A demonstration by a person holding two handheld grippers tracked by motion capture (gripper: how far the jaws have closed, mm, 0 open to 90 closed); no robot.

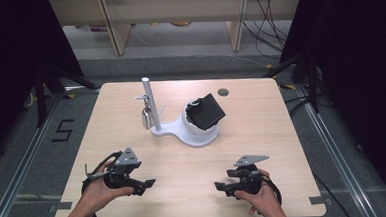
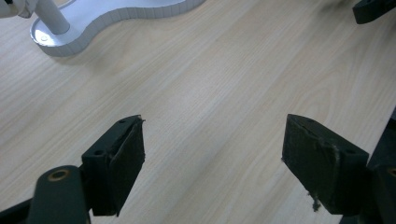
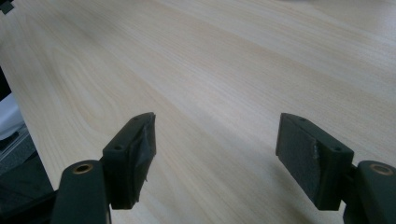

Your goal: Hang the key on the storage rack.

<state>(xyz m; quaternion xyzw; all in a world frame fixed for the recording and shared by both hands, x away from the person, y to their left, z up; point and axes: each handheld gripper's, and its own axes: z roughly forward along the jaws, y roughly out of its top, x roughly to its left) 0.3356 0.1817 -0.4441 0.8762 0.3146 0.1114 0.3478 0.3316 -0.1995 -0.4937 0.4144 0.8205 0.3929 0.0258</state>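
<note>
Desk [image 1: 262,135] lies bare under both tools. Your left tool [image 1: 147,183] and right tool [image 1: 219,186] rest with jaws wide apart, holding nothing. The white stand [image 1: 192,134] sits ahead of them, well apart, nearer your left tool I judge. Its post [image 1: 150,103] stands upright; the black pouch [image 1: 207,110] leans tilted on the bowl [image 1: 192,126].

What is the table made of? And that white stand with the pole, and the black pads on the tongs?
The table looks like pale wood or wood-look laminate: grain lines, smooth matte top. The white stand seems matte plastic, with fine ribs along its edge. The pads on the left tongs look like soft, dull foam or rubber, frayed at the edges.
</note>
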